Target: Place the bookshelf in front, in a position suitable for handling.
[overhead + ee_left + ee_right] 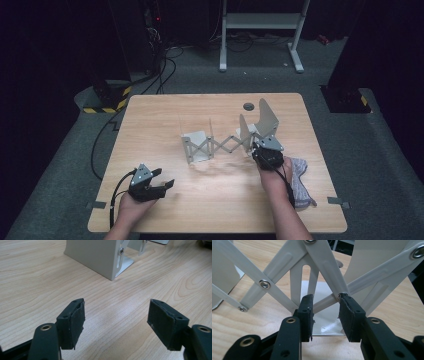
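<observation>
A white metal extending rack [220, 142] stands in the middle of the wooden table [165, 115], with upright end plates joined by a scissor lattice. My right gripper [256, 150] is at the rack's right end. In the right gripper view its jaws [325, 312] are closed on crossing lattice bars [274, 272], the right pad [348, 315] against a rivet. My left gripper [165, 178] rests near the front left of the table, apart from the rack. It [116, 320] is open with bare wood between the pads, and the rack's left end plate [95, 255] stands ahead of it.
A grey cloth [300, 177] lies by the right hand near the table's right edge. A round cable hole [248, 106] sits at the table's far side. Beyond the table are a white stand [260, 22] and floor cables [160, 75].
</observation>
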`<control>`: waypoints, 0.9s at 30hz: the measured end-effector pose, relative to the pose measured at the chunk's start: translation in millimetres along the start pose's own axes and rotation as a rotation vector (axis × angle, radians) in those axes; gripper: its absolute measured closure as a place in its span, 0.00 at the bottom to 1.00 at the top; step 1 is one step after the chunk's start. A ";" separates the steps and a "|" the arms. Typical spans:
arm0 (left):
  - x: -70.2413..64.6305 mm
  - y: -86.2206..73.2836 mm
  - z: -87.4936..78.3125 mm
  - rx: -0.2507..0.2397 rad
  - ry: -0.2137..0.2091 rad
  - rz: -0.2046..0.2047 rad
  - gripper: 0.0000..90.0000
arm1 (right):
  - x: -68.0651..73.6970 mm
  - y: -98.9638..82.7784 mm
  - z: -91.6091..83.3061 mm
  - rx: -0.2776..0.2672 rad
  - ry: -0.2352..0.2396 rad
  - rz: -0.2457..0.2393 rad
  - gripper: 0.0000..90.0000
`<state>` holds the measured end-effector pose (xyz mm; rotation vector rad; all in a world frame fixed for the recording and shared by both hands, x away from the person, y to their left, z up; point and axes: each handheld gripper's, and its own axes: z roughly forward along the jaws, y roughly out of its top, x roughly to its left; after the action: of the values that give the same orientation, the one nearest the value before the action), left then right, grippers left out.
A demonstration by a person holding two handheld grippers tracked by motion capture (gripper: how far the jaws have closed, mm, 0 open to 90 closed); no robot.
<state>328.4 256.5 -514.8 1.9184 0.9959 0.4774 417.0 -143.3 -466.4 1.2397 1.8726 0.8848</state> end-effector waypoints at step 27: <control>-1.6 -0.1 2.8 0.014 -0.001 0.013 0.34 | 76.8 21.8 -20.4 -0.142 0.201 -0.066 0.70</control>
<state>329.2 253.7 -516.2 1.9386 0.9889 0.4778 387.6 -67.6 -452.1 1.0291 1.9565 1.1208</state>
